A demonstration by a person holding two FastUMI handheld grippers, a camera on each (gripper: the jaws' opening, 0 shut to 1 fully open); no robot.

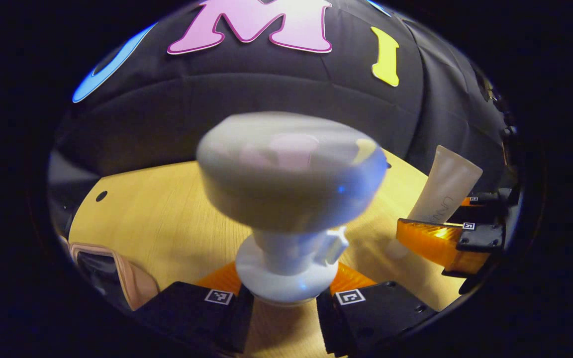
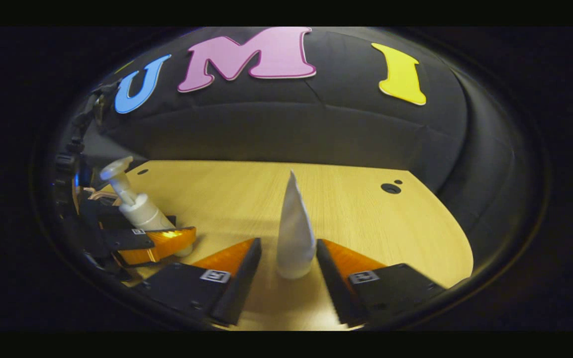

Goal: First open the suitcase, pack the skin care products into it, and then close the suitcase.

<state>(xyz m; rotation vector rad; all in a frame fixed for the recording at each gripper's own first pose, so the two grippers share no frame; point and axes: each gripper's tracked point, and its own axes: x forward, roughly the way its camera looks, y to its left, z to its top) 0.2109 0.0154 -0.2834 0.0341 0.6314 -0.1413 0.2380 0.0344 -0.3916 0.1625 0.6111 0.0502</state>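
Note:
A white pump bottle (image 1: 286,268) stands between my left gripper's (image 1: 284,303) fingers, which press on its shoulder from both sides; its blurred pump head (image 1: 291,174) looms in front of the left gripper view. In the right gripper view the same bottle (image 2: 140,211) shows at the left in that gripper (image 2: 159,246). A whitish tube (image 2: 294,233) stands cap-down between the fingers of my right gripper (image 2: 289,261). The right finger touches it and a thin gap shows on the left. The tube (image 1: 443,191) and right gripper (image 1: 440,241) also show at the right. A pink-rimmed suitcase (image 1: 117,271) lies open at the lower left.
Everything rests on a light wooden table (image 2: 346,209) with small round holes (image 2: 390,188) near its far corners. The black cloth wall (image 2: 286,124) rises right behind the table's far edge. The suitcase sits at the table's left side, close to my left gripper.

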